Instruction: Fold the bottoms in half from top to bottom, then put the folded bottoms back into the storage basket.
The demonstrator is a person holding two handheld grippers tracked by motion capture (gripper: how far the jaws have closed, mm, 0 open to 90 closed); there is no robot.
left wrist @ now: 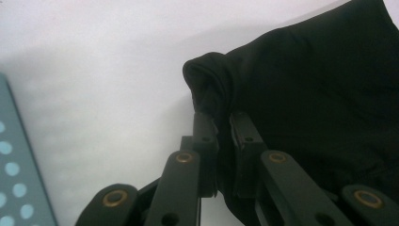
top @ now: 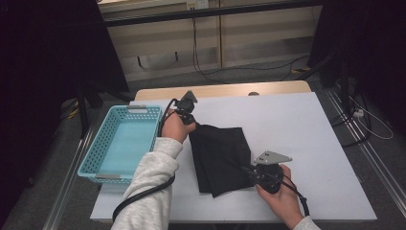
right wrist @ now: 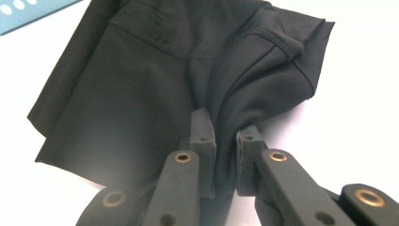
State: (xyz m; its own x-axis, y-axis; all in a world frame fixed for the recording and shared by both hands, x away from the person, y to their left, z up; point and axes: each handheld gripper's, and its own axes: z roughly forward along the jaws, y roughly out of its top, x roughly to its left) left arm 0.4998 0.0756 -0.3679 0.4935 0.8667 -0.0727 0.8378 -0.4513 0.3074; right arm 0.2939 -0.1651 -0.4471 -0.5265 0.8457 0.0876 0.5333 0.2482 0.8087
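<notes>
While folded, black garment [top: 221,158] hangs between both claws

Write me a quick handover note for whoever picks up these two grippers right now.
Left gripper: shut on the far corner of the black garment, next to the blue basket.
Right gripper: shut on the garment's near edge; fabric is bunched between its fingers.
Garment: folded, lying on the white table, pinched at both ends.
Basket: has nothing in it.
Left to do: probably finish folding or move the garment into the basket.
</notes>
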